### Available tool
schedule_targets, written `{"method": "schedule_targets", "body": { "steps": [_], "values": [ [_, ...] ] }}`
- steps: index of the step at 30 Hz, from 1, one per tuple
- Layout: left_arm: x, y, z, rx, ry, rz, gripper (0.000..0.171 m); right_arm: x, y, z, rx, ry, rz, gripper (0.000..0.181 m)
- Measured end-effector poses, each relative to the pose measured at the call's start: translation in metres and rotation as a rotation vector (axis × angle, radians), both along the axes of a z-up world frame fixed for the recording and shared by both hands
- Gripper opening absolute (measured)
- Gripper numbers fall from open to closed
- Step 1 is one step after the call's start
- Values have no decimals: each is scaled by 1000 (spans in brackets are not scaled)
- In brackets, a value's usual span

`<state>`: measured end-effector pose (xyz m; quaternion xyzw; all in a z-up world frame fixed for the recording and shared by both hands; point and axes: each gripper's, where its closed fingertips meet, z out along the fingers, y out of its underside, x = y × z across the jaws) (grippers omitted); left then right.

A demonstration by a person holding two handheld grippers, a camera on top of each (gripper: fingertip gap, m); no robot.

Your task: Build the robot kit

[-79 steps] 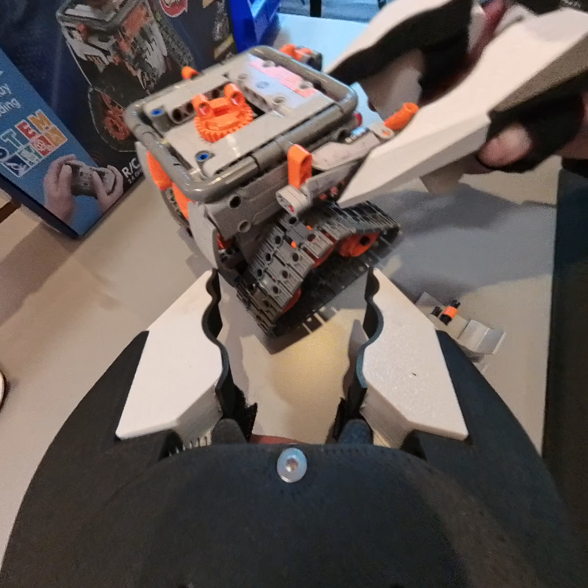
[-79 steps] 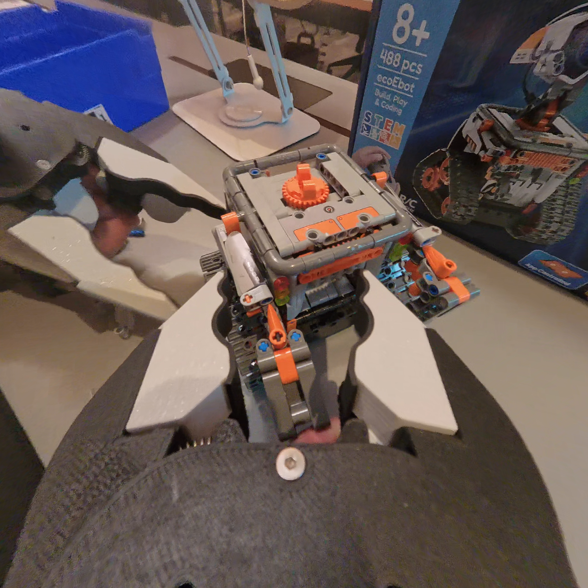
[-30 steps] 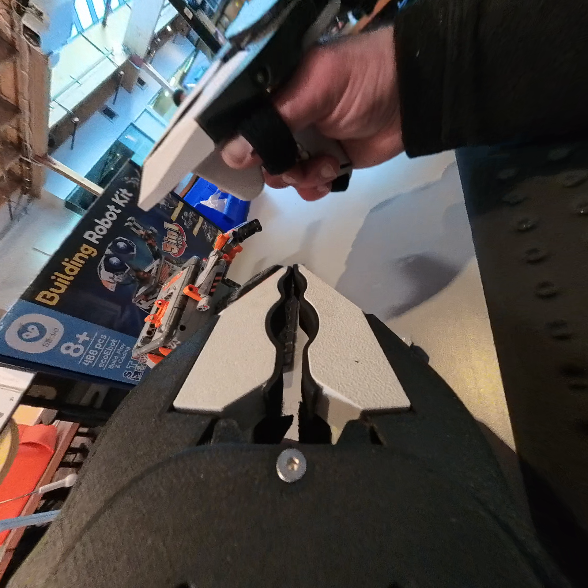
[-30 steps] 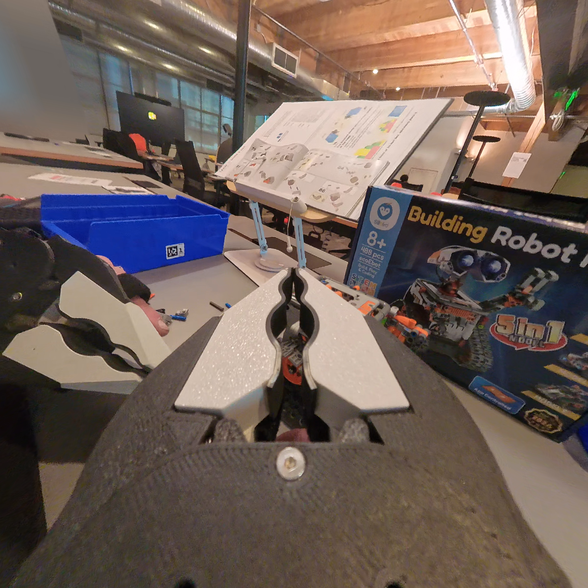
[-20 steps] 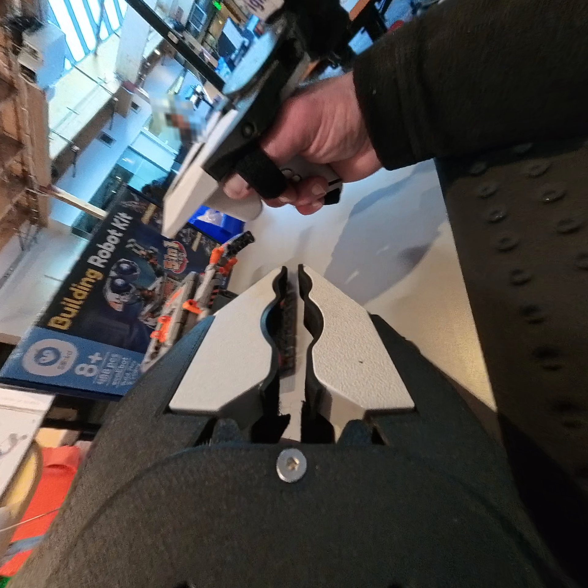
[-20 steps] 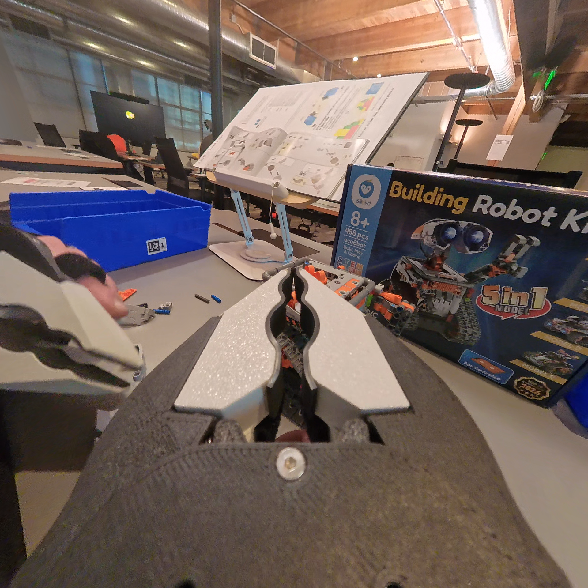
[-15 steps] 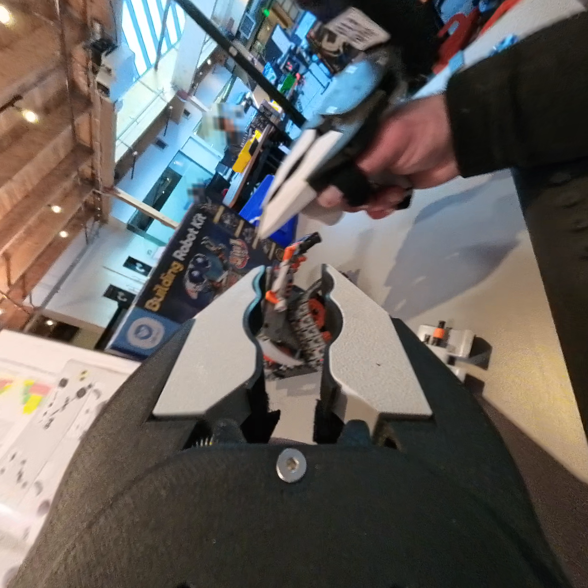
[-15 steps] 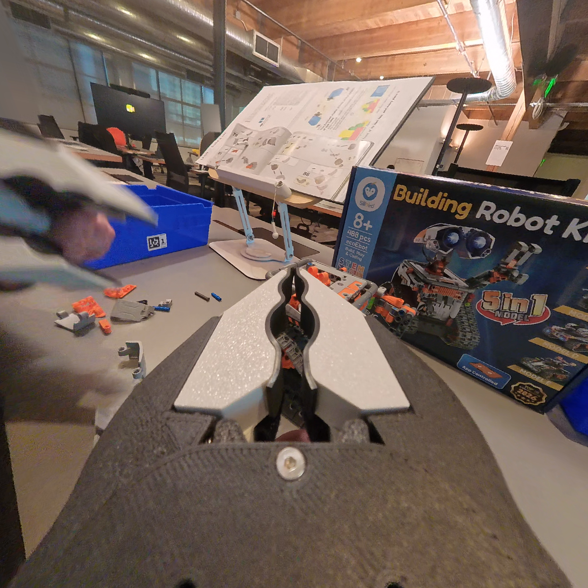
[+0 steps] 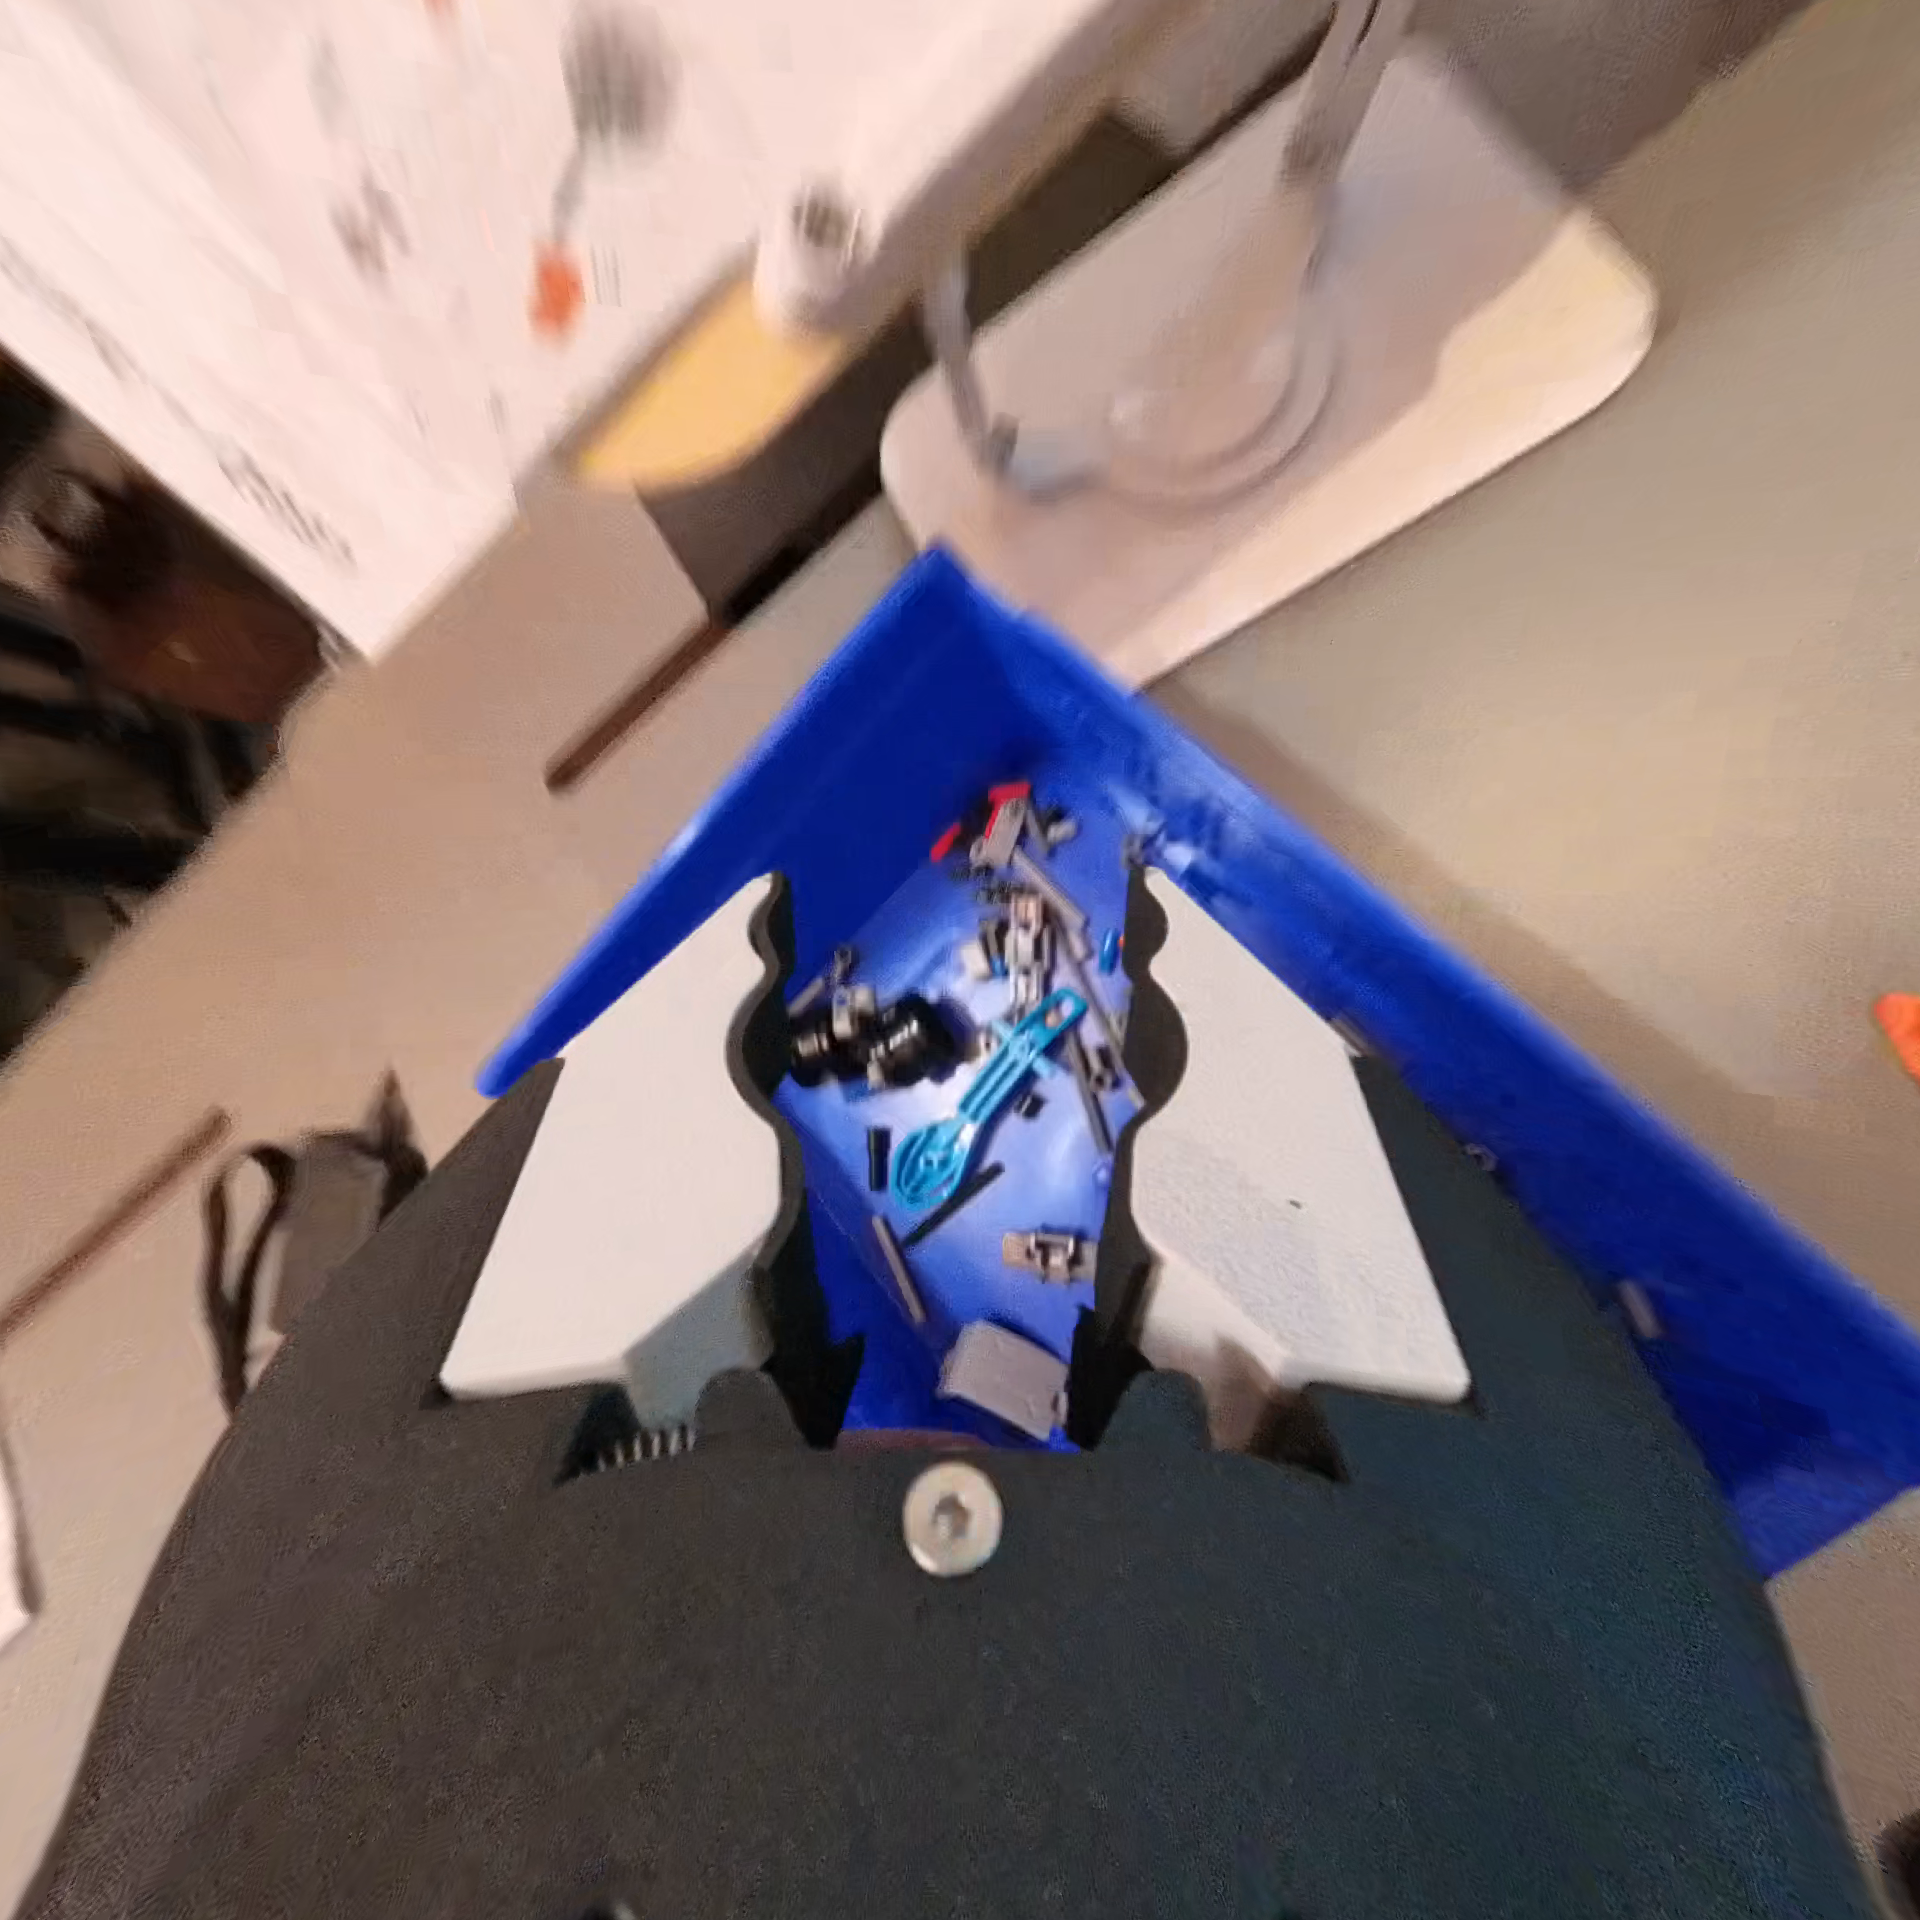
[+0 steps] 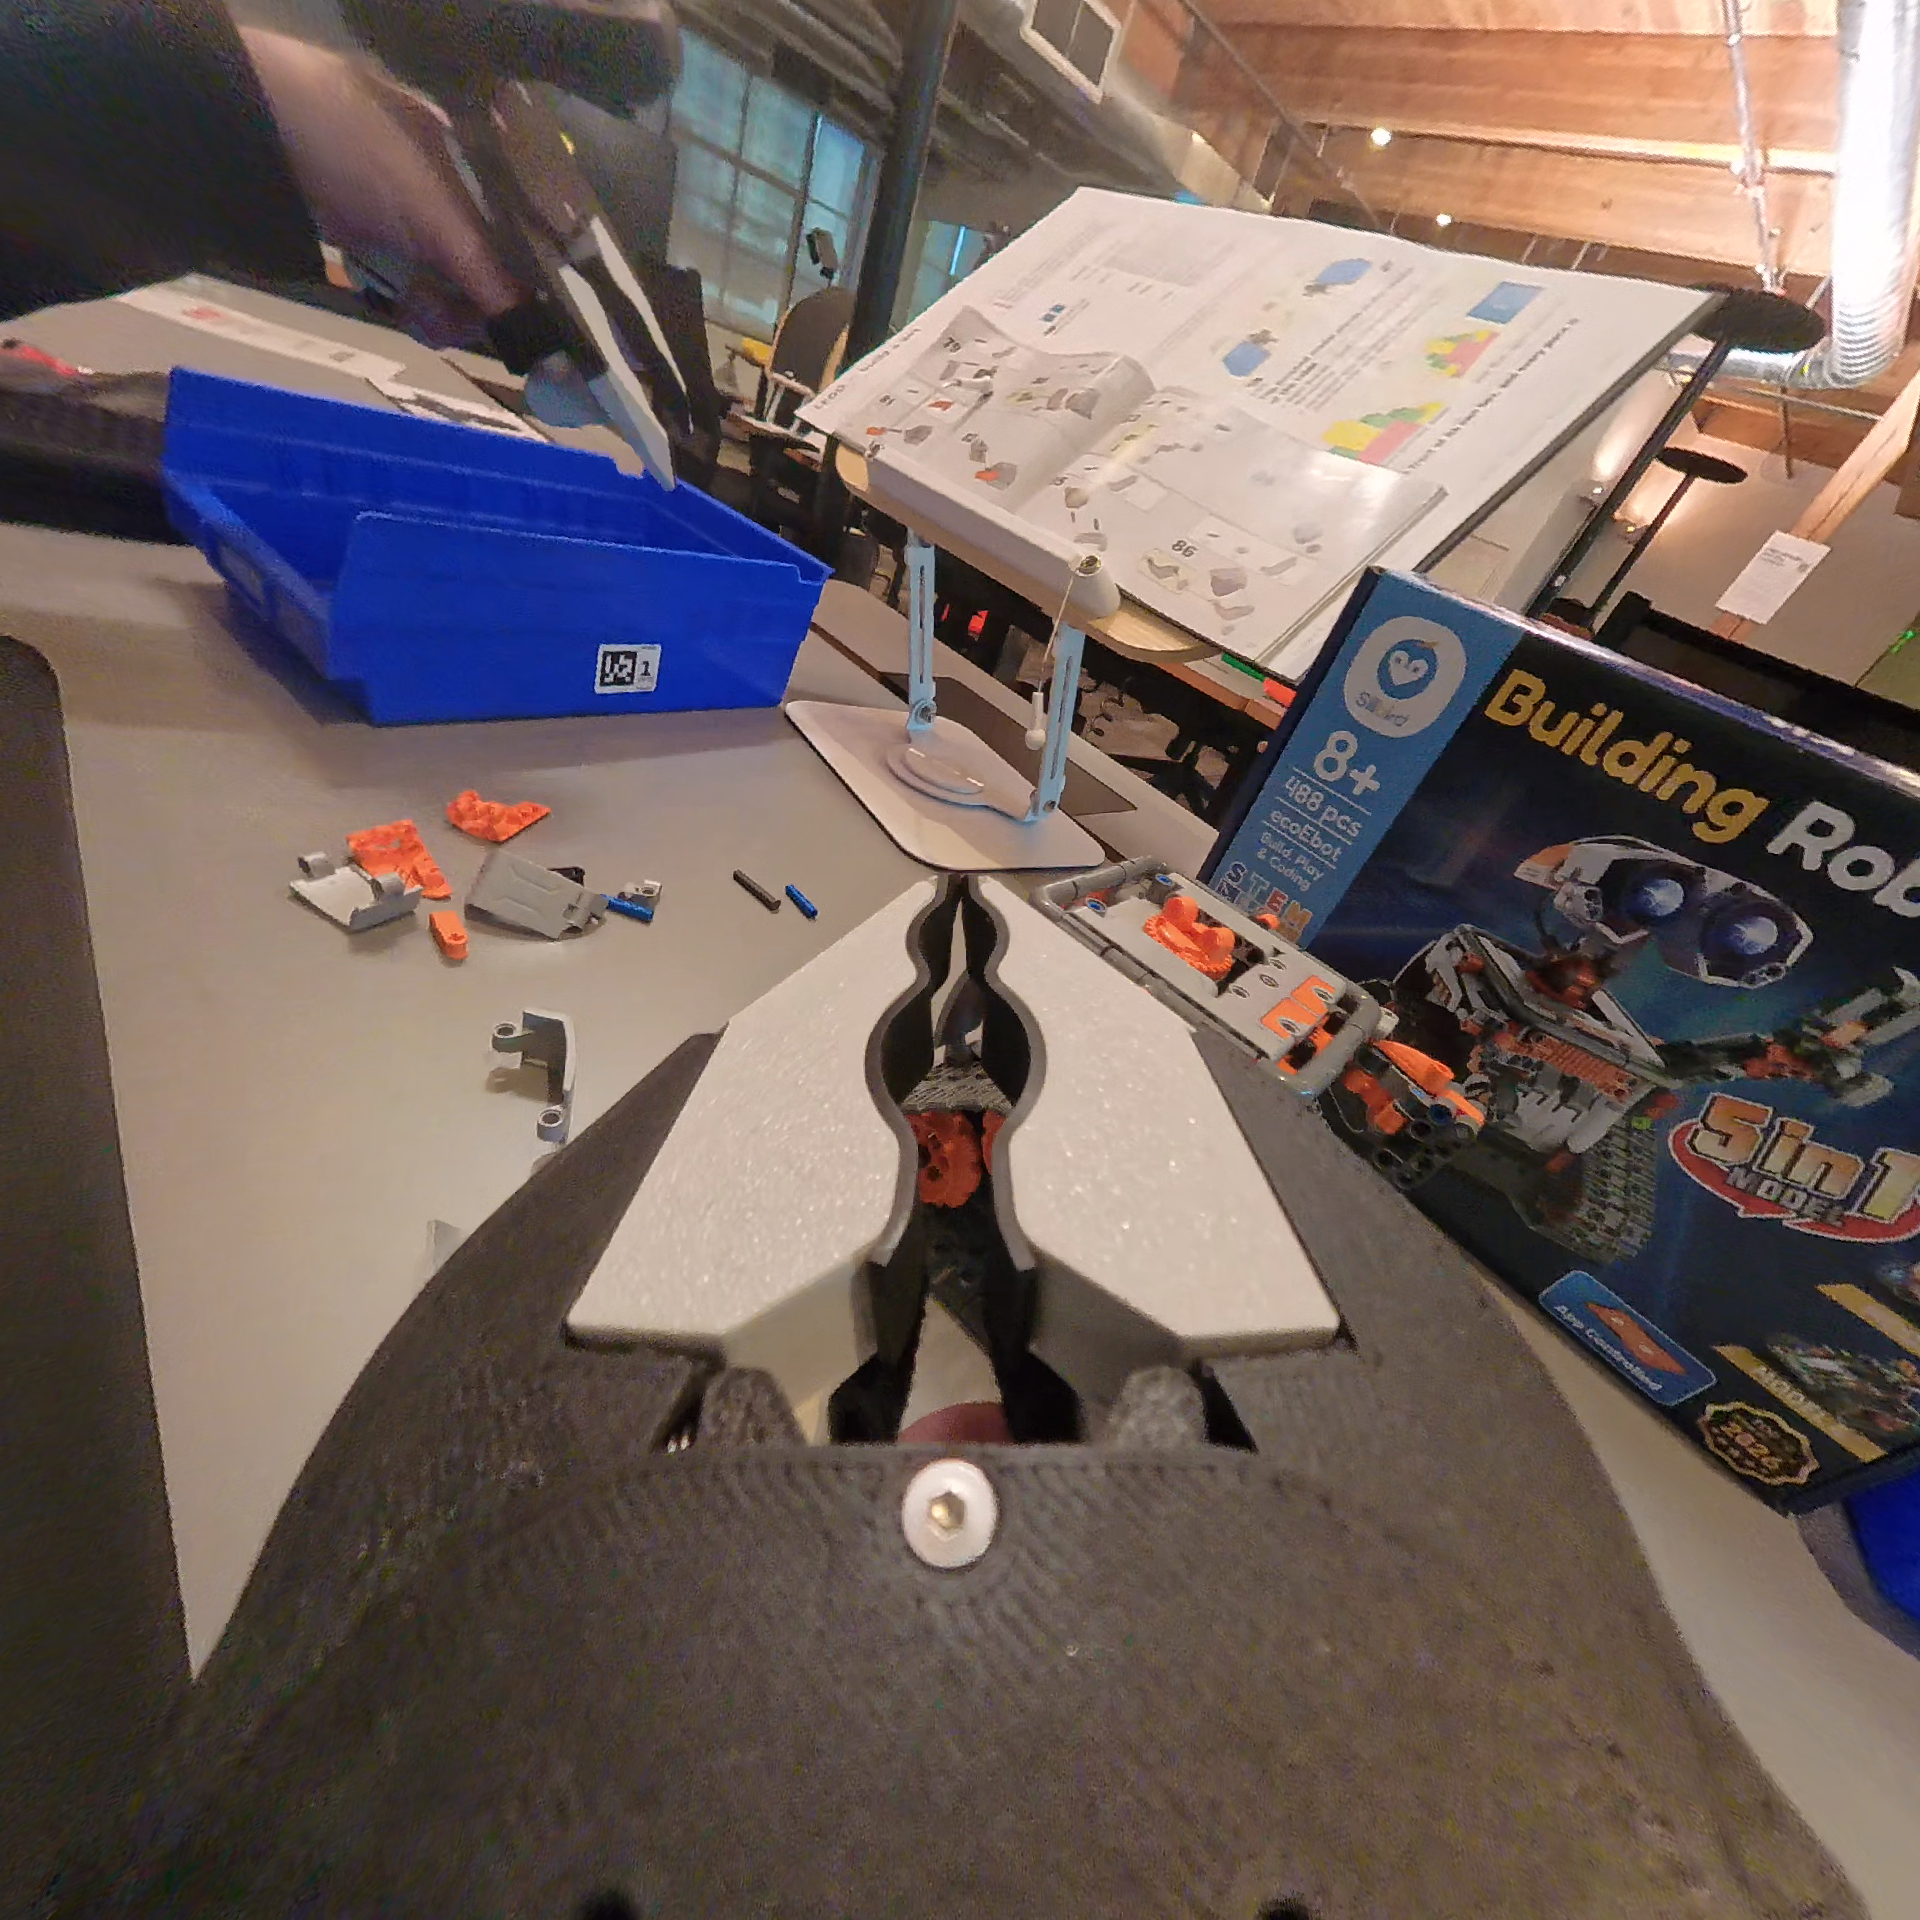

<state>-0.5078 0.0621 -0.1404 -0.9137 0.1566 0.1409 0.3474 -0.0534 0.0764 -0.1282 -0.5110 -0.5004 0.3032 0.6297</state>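
I have my left gripper (image 9: 954,883) spread wide and empty, pointing down into the blue plastic bin (image 9: 1455,1039), with a teal slotted tool (image 9: 977,1101) and small grey and black parts lying between its jaws. My right gripper (image 10: 951,888) is pinched nearly closed low over the table (image 10: 260,1091). The grey-and-orange tracked toy robot (image 10: 1216,945) sits just past it at 1 o'clock. I cannot tell whether the gripper grips its tread. Loose orange and grey pieces (image 10: 416,873) lie at 10 o'clock.

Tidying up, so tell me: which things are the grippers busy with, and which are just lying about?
In use: left gripper open over blue bin; right gripper shut on brick robot.
Lying about: loose pieces, kit box, booklet stand.
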Motion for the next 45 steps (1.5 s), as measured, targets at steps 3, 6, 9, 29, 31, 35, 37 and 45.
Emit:
{"method": "schedule_targets", "body": {
  "steps": [3, 6, 9, 29, 31, 35, 37, 45],
  "values": [
    [-31, -10, -43, -146, -72, 90, 60, -1, -6, 2, 22, -7, 12, 0],
    [-62, -22, -72, -275, 58, 195, 61, -1, -12, 3, 34, -5, 28, 0],
    [-75, -26, -92, -327, 48, 262, 56, -1, -15, 2, 43, -19, 31, 0],
    [-84, -3, -103, -170, -45, 296, 18, -5, -19, -4, 53, -54, 46, 0],
    [-81, -1, -92, -121, -60, 286, 18, -6, -18, -6, 50, -61, 48, 0],
    [-62, 0, -63, -5, -136, 230, 18, -11, -20, -8, 70, -77, 56, 0],
    [-44, 1, -44, 80, -227, 187, 18, -17, -25, -6, 84, -74, 69, 0],
    [12, -24, 5, 176, -277, 28, 18, -63, -50, -11, 254, -257, 96, 7]
  ]
}}
